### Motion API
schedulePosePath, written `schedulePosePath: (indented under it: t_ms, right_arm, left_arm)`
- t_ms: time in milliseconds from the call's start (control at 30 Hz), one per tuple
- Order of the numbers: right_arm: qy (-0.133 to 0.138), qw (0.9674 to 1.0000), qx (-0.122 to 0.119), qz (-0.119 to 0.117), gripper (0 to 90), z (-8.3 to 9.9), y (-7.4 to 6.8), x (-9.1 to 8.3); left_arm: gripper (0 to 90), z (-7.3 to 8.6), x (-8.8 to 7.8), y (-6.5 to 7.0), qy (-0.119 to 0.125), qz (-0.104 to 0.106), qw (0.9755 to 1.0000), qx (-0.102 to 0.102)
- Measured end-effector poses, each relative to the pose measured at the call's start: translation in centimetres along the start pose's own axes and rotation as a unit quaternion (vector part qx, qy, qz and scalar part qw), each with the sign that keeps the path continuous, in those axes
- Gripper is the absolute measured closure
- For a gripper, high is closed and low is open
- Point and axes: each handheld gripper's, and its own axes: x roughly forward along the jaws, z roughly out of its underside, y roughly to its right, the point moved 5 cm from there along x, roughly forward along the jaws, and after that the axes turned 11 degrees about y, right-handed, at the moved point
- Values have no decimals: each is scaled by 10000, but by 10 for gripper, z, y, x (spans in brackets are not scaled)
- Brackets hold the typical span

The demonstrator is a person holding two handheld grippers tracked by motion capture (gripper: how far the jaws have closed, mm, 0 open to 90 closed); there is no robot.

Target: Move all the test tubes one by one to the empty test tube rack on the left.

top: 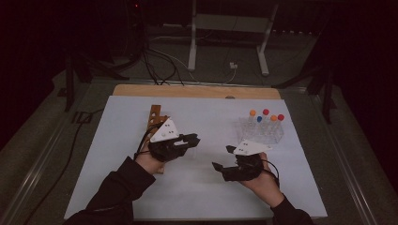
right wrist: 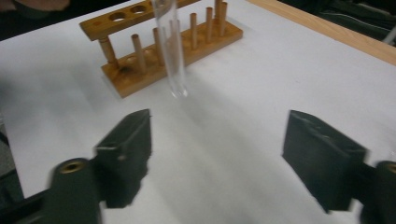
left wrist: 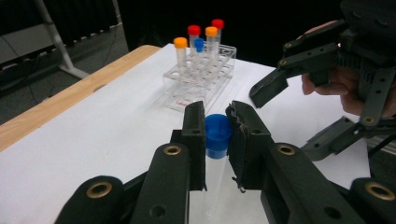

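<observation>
My left gripper (left wrist: 217,135) has its fingers (left wrist: 194,135) clamped tight on a clear test tube with a blue cap (left wrist: 217,135); the pads press on the tube just at and below the cap, and the glass body runs down between them toward the camera. From the right gripper view I see that same tube (right wrist: 170,51) hanging upright in the air, its rounded bottom clear of the bench (right wrist: 261,84) and in front of the wooden rack (right wrist: 163,46). My right gripper (right wrist: 217,158) has its fingers (right wrist: 126,149) spread wide, with nothing between them but bare white bench. In the high view it (top: 224,158) sits just right of my left gripper, near the clear plastic rack (top: 263,131) of capped tubes.
</observation>
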Motion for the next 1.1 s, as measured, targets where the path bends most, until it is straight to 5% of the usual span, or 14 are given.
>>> schedulePosePath:
  t_ms: [267,500,1100]
  right_arm:
    - [19,9995,156,262,8,3,8,-3]
    - [85,9997,138,208,0,5,10,-5]
    - [252,9993,155,225,0,4,15,-10]
  left_arm:
    - [783,-6,-18,-22,-7,-343,9994,51]
    - [782,-17,-36,-49,39,-719,9974,43]
    - [783,-24,-52,-122,114,-1700,9853,-95]
